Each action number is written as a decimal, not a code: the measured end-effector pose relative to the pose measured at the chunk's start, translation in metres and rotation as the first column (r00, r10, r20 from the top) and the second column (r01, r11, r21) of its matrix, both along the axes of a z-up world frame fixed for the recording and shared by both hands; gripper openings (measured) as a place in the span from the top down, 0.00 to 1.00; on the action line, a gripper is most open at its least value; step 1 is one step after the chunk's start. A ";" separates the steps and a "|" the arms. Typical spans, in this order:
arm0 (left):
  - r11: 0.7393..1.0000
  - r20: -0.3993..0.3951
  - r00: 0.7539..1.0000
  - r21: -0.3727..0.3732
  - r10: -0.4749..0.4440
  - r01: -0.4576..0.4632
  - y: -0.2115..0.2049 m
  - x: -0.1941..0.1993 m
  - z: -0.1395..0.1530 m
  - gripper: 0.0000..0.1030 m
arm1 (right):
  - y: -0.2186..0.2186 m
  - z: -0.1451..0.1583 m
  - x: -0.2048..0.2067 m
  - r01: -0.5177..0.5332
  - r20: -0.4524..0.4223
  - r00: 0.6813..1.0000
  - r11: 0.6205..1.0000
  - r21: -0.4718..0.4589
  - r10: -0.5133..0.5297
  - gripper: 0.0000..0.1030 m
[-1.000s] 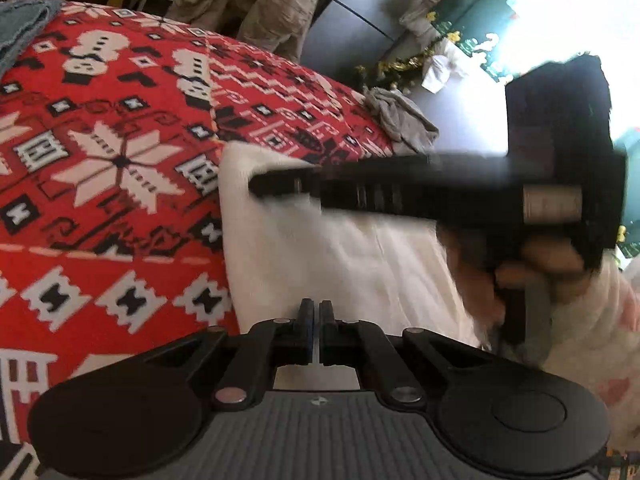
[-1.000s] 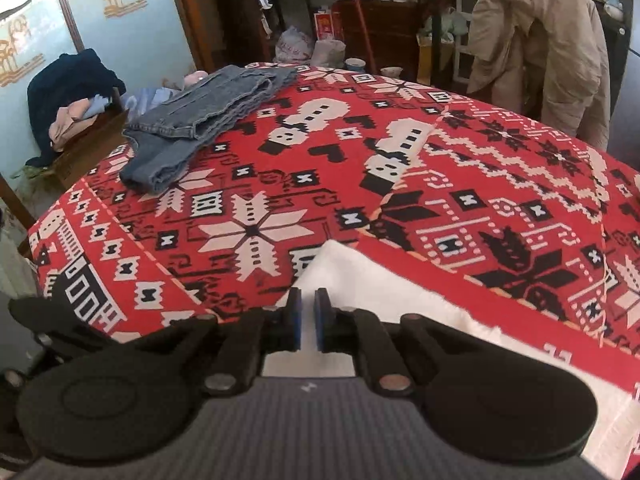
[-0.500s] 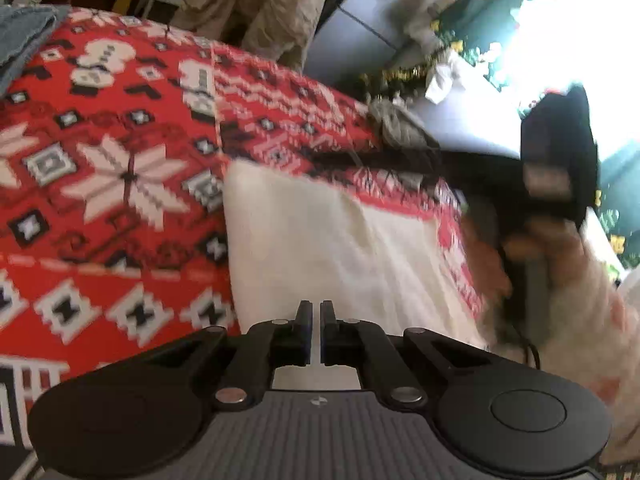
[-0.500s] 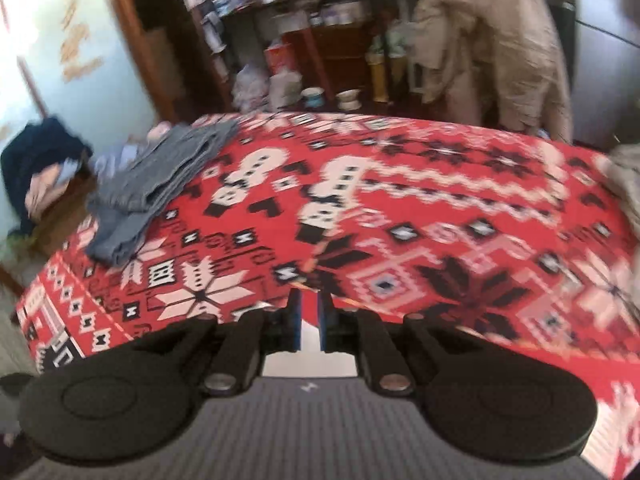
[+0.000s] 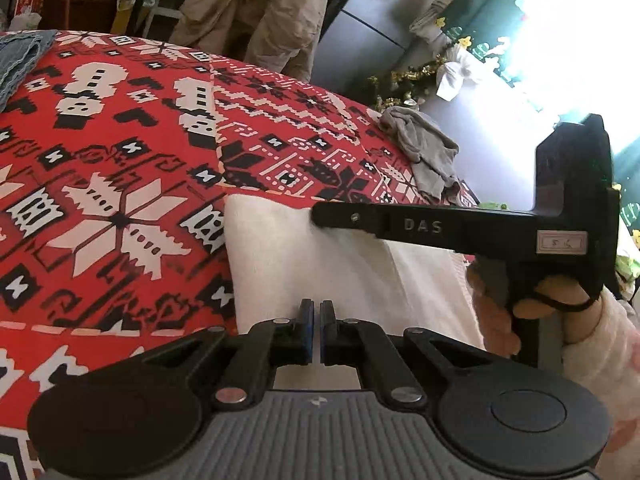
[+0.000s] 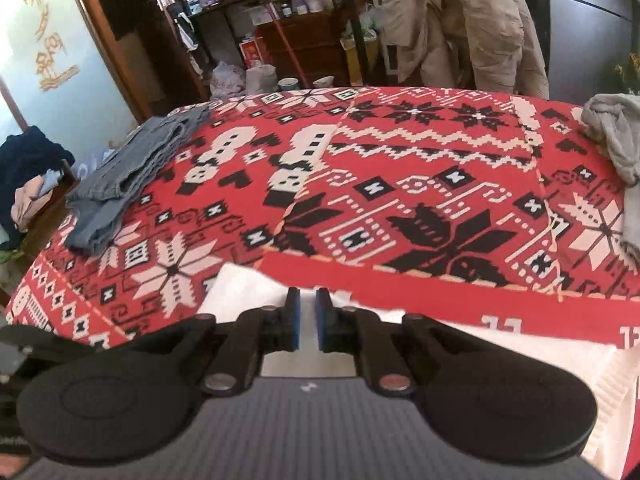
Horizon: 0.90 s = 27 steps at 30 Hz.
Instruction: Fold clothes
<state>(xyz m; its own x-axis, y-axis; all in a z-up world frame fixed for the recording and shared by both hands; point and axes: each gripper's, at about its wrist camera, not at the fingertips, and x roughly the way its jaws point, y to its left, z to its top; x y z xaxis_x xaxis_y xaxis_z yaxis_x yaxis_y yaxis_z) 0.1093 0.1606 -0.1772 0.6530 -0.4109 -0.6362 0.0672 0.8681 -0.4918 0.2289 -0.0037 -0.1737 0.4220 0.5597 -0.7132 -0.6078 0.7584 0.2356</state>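
A white folded garment (image 5: 304, 256) lies flat on the red patterned tablecloth (image 5: 120, 152). My left gripper (image 5: 314, 332) hovers over its near part, jaws shut, with no fabric seen between the pads. My right gripper (image 5: 318, 216) reaches in from the right, held by a person's hand (image 5: 496, 320). Its tip rests at the garment's far edge. In the right wrist view the right gripper (image 6: 307, 320) shows only a narrow slit between its blue pads, with the white garment (image 6: 240, 292) lying beneath and nothing pinched.
Folded blue jeans (image 6: 132, 176) lie at the table's far left. A crumpled grey garment (image 6: 612, 132) sits at the far right edge. A beige jacket (image 6: 460, 28) hangs on a chair behind the table. Cluttered shelves stand beyond.
The right gripper swung away toward the cloth's far side, then settled back with its tip on the far edge. Its view shifted right. The left gripper crept slightly.
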 end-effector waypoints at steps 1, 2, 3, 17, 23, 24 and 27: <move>1.000 0.004 1.000 -0.001 0.002 -0.002 0.000 0.001 0.002 0.98 | -0.001 0.003 -0.002 0.002 0.014 1.000 1.000 -0.002 -0.002 0.92; 1.000 0.012 1.000 0.000 0.005 -0.005 0.000 0.004 0.003 0.98 | -0.003 0.006 -0.005 0.004 0.023 1.000 1.000 0.004 -0.004 0.92; 1.000 0.026 1.000 0.002 0.008 -0.008 0.000 0.009 0.005 0.98 | -0.007 0.009 -0.008 0.005 0.019 1.000 1.000 0.014 -0.005 0.91; 0.999 0.027 1.000 0.033 0.009 -0.010 -0.007 0.055 -0.002 0.98 | -0.042 0.006 -0.013 0.090 -0.024 0.996 0.993 0.075 -0.089 0.88; 0.997 0.039 0.999 0.080 0.013 -0.016 -0.008 0.046 -0.001 0.98 | -0.037 -0.008 0.001 0.085 -0.017 0.996 0.995 0.048 -0.084 1.00; 0.997 0.040 0.999 0.076 0.014 -0.017 -0.006 0.043 0.000 0.98 | -0.043 -0.005 0.001 0.109 -0.028 0.994 0.992 0.063 -0.108 1.00; 0.999 0.039 0.999 0.044 0.011 -0.012 -0.002 0.033 0.004 0.98 | -0.056 0.003 -0.006 0.157 -0.003 0.988 0.986 0.050 -0.157 0.90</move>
